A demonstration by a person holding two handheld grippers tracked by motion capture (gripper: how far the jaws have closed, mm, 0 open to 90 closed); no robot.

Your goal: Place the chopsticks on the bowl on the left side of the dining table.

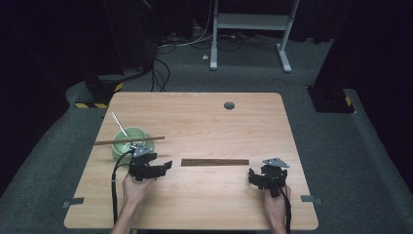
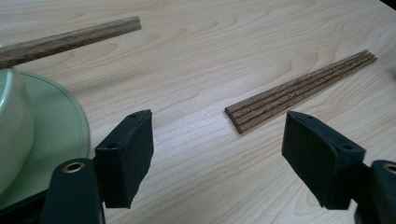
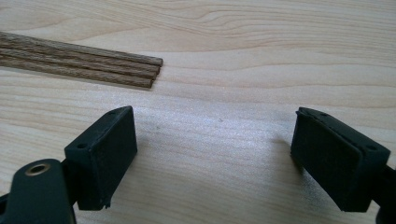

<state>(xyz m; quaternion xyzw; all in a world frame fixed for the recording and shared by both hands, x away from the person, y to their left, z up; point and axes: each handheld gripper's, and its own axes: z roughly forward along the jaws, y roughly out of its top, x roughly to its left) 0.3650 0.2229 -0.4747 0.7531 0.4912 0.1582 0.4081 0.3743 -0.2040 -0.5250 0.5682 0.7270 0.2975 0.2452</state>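
On the tabletop (image 1: 204,195), near its middle, a bundle of sticks (image 1: 215,162) is lying flat, the pieces packed side by side and touching, running left to right between the two tools. Left tool (image 1: 163,168) is sitting just beside the bundle's left end, held in the person's left hand (image 1: 134,187), jaws standing wide apart and gripping nothing; in the left gripper view the sticks (image 2: 299,91) are lying ahead, between and beyond the jaws, not touching them. Right tool (image 1: 254,176) is resting near the bundle's right end, slightly toward the person, held in the right hand (image 1: 275,204), jaws likewise spread wide and empty; in the right gripper view the stick ends (image 3: 93,70) are showing up and to the left, apart from the pads. Behind the left tool a green bowl (image 1: 122,146) is standing, with a single stick (image 1: 129,141) lying across its rim and a metal utensil (image 1: 119,125) leaning in it. Bowl (image 2: 14,126) and stick (image 2: 70,39) are also showing at the left of the left gripper view.
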